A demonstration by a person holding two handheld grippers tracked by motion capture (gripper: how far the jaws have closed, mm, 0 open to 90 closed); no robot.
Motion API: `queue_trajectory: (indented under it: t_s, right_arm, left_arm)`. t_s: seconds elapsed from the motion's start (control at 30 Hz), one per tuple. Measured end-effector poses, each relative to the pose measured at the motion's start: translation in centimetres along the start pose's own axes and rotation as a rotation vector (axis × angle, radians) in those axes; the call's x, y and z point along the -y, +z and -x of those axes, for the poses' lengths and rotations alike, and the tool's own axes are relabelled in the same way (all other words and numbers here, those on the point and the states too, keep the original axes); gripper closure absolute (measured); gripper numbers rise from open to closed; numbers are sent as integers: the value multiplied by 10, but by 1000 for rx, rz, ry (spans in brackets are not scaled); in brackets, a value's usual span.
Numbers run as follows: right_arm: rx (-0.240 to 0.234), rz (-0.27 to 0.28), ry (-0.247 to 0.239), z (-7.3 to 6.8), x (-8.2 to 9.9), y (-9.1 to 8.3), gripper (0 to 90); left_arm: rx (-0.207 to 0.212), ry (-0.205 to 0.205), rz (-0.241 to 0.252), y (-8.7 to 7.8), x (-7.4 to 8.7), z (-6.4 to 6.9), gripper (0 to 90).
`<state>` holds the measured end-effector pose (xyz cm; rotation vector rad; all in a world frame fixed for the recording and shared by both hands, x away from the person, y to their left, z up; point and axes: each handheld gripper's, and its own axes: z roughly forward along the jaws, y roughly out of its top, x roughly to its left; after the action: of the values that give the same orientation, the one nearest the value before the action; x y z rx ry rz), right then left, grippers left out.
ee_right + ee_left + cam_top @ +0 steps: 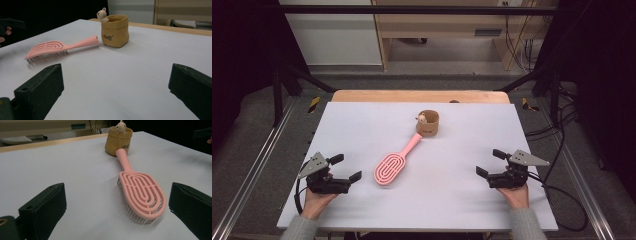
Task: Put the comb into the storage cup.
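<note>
A pink hairbrush (394, 161) (140, 192) (57, 47) lies bristles down in the middle of the white table, its handle tip touching a small tan paper pouch (428, 123) (118, 140) (115, 30). A little cream figure (421, 118) (102, 13) peeks from the pouch's rim. My left gripper (346, 168) (115, 212) rests at the table's left, open, with the brush head just ahead of its jaws. At the table's right my right gripper (490, 163) (117, 92) is also open, holding nothing and well apart from the brush.
The white table top (362, 125) sits on a wooden board (419, 96). Black frame posts (277, 90) and metal rails (247, 175) flank it. Cables (562, 200) trail off to the right. Wooden furniture (442, 30) stands beyond the far edge.
</note>
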<state>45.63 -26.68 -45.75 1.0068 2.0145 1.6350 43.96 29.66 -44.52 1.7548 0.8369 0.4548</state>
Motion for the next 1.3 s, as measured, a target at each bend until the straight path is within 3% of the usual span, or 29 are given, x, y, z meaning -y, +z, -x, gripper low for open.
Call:
queue_trajectory:
  t_s: [0.53, 0.73, 1.3]
  right_arm:
    - [3, -12, -4, 0, 0, 1, 4]
    - [3, -14, -5, 0, 0, 1, 4]
    - [5, -21, -11, 0, 1, 1, 5]
  left_arm:
    - [-12, 5, -12, 8, -18, 9, 10]
    - [-22, -14, -3, 9, -23, 8, 10]
    - [-35, 19, -28, 27, -40, 13, 11]
